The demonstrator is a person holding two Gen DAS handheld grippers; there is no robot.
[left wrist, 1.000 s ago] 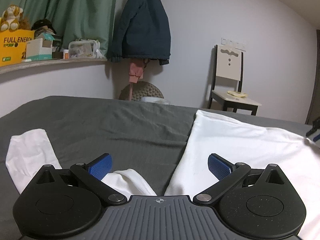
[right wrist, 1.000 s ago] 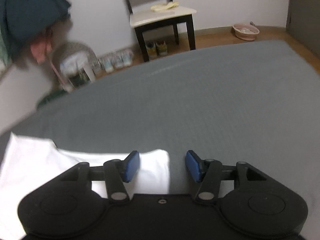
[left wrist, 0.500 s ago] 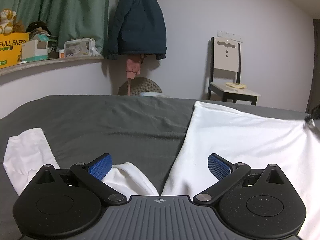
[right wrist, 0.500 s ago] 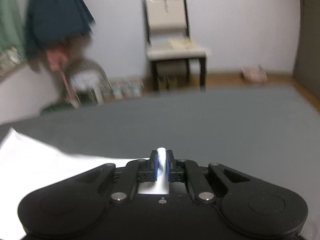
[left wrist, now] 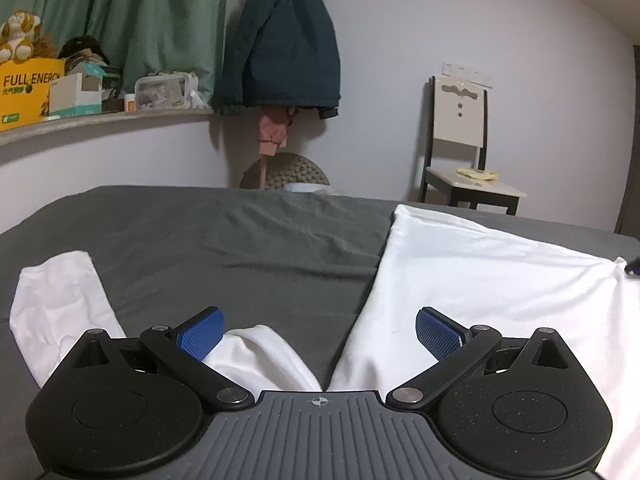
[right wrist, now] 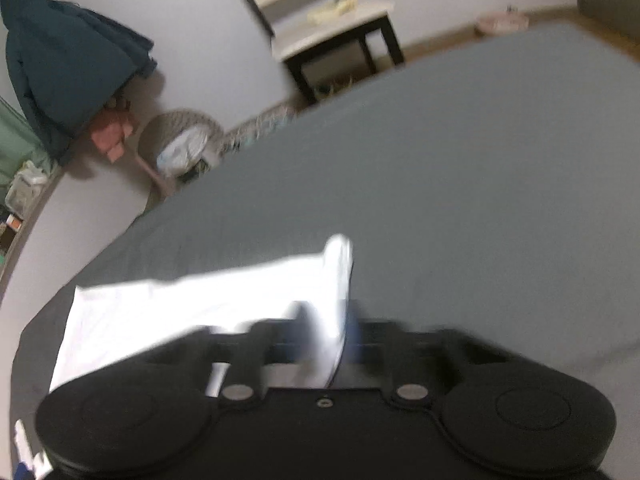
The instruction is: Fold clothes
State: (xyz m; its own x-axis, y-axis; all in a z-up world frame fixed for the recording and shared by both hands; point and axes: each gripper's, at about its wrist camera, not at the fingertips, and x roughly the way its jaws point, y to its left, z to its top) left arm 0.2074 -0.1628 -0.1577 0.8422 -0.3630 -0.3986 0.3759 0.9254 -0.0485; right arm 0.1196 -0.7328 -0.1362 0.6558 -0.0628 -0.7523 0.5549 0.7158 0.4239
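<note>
step: first fold, corner pinch | right gripper [right wrist: 326, 340] clamped on white shirt [left wrist: 480, 276] corner, mid-bed [left wrist: 240, 240] | left gripper [left wrist: 318, 330] spread, nothing between | next: likely grip sleeve

Bedroom clutter around a grey bed sheet [left wrist: 248, 240]

Beyond the sheet's far edge a dark blue jacket [left wrist: 284, 40] hangs on the wall, with a pink item [left wrist: 272, 136] dangling beneath it and a round woven basket [left wrist: 288, 170] below that. Left of the jacket, green curtains [left wrist: 132, 12] back a shelf [left wrist: 100, 120] carrying a yellow box [left wrist: 28, 92], a plush toy [left wrist: 16, 36] and a clear container [left wrist: 162, 90]. Right of the jacket stands a chair [left wrist: 464, 160].
</note>
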